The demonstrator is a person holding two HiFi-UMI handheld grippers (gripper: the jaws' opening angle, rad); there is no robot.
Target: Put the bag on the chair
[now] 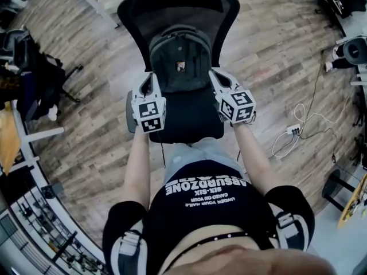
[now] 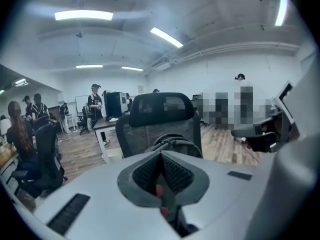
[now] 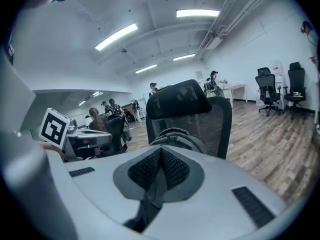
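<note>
Bag (image 1: 180, 62) sits upright on chair (image 1: 192, 122). Left hand-held gripper (image 1: 151, 79) and right hand-held gripper (image 1: 215, 76) both pressed together, empty. Best to draw them clear without nudging bag.

The bag (image 1: 180, 62) stands on the chair (image 1: 189, 119) (back against its backrest), with a desk (image 1: 106, 2) behind them.
</note>
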